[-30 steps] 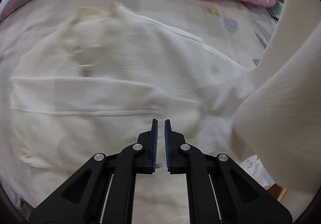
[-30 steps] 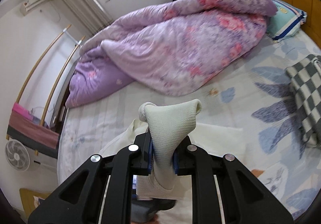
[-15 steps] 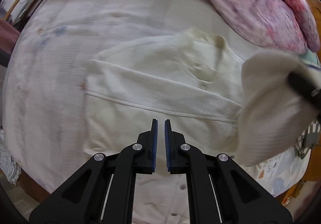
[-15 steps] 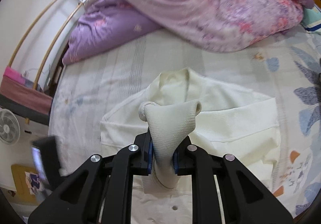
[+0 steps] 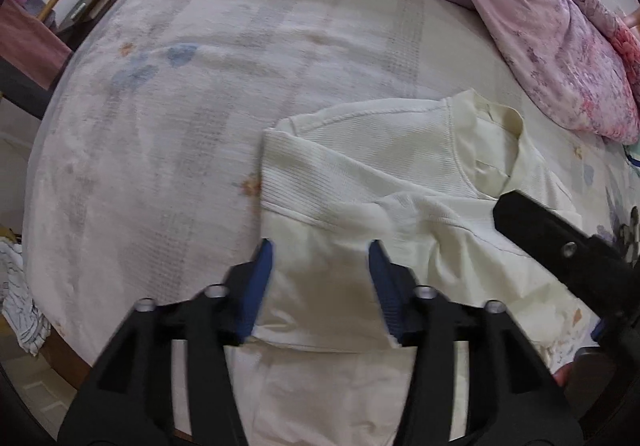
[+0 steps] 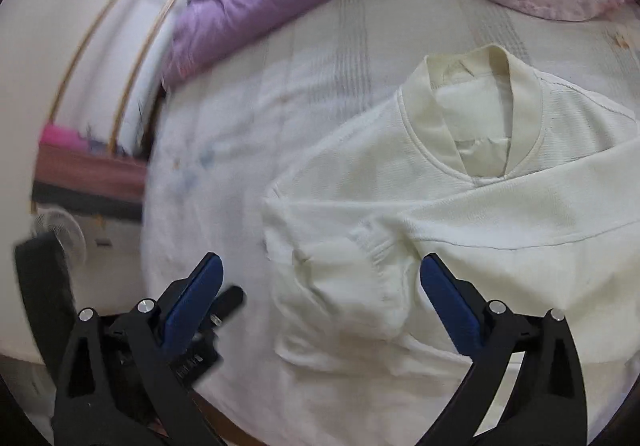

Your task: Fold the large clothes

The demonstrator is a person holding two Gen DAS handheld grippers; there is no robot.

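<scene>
The cream sweater (image 6: 460, 214) lies flat on the bed (image 5: 168, 150), both sleeves folded across its front, below the purple quilt (image 5: 520, 6). Both tools' jaws have just been opening: the left tool (image 5: 320, 282) stands apart over the hem, the right tool (image 6: 320, 286) wide apart above a released cuff, neither gripping anything.

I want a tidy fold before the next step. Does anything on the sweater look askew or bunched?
Yes. The cuff of the sleeve folded across the sweater lies crumpled, with puckers near the left edge rather than flat. The collar stands open. Nothing looks torn or stained for certain.
</scene>
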